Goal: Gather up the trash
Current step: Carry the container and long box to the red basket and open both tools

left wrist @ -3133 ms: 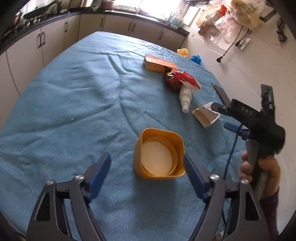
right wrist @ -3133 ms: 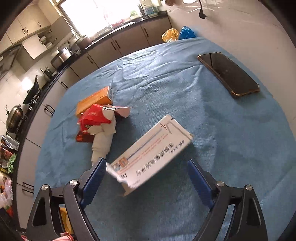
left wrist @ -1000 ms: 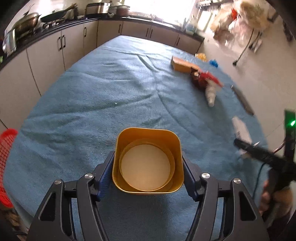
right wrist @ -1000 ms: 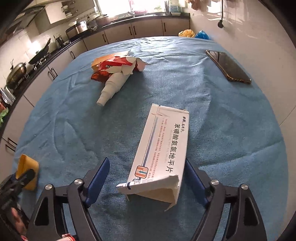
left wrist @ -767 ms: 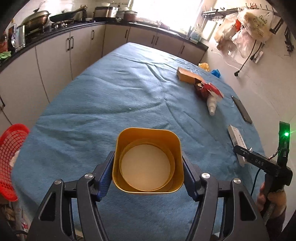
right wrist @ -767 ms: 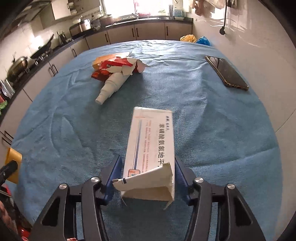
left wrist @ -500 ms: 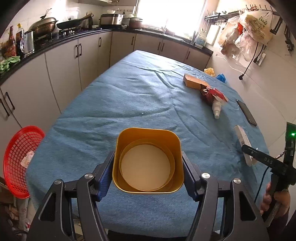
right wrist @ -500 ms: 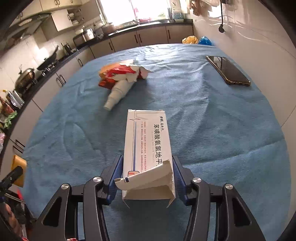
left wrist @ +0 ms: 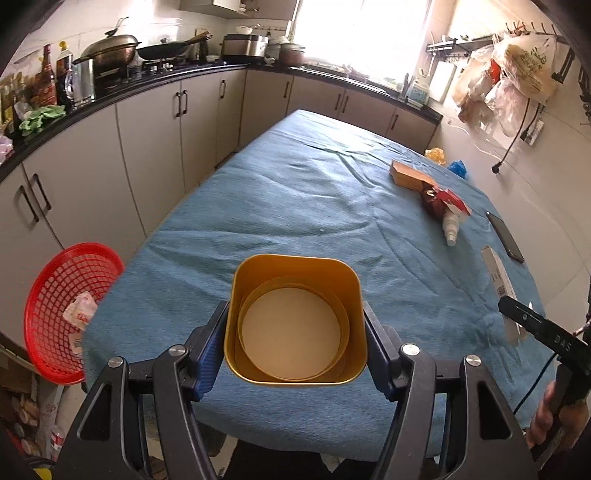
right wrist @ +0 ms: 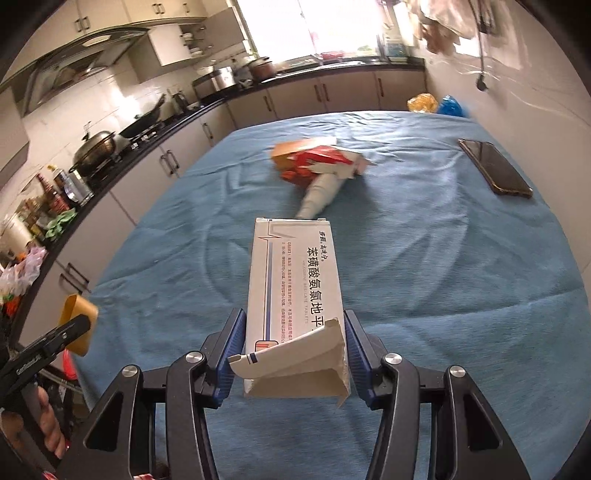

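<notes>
Kitchen interior. A table under a blue cloth [left wrist: 295, 192] fills the centre. Left of it and beyond its far end runs an L-shaped row of beige base cabinets [left wrist: 147, 122] beneath a black countertop [left wrist: 122, 86] carrying a wok [left wrist: 110, 46], pans and bottles. A bright window [left wrist: 362, 33] above the far counter supplies daylight. The wall [left wrist: 546, 177] to the table's right is pale and tiled, with hanging plastic bags [left wrist: 517, 66].

There were two grippers, one yellow tub [left wrist: 295, 317] and one white carton [right wrist: 295, 295]. One phone [right wrist: 493, 166] lay there (dark screen), plus one red basket [left wrist: 70, 310].
</notes>
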A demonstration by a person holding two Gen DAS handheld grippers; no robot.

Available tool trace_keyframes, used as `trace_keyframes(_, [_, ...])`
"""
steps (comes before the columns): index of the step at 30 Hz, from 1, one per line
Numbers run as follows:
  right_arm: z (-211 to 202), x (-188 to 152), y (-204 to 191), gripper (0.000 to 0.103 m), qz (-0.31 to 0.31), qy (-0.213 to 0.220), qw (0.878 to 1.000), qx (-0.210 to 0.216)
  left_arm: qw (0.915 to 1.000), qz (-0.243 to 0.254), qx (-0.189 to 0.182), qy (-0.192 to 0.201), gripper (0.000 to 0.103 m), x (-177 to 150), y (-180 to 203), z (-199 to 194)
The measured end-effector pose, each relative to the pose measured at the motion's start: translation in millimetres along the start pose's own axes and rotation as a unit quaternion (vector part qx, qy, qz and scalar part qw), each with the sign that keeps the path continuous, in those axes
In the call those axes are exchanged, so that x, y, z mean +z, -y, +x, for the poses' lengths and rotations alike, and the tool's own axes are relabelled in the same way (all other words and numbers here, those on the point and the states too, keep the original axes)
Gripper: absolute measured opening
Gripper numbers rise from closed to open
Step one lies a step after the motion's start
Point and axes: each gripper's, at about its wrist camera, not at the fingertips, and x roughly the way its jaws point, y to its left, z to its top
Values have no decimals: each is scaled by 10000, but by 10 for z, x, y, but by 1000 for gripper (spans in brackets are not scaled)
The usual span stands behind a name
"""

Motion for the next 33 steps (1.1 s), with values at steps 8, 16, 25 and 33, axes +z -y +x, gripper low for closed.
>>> trace_keyframes(8, [55,-15,-356,56,-329,-44,9989,335,9995,-248,194,99,65,8,-309,-99])
trace_keyframes(16, [205,0,-783,56,-645,-191,9954,682,9954,-698,627,199,65,-13,-846,-176])
trace_keyframes(25, [500,83,-1486,56,-1059,-435,9846,1320,9830,-1471,1062,280,65,-87,-1658,-262])
trace_keyframes(33, [969,200,-2373,56,-1235,-824,9628,2257,9697,-2090,1236,268,65,-159,-2318,-211])
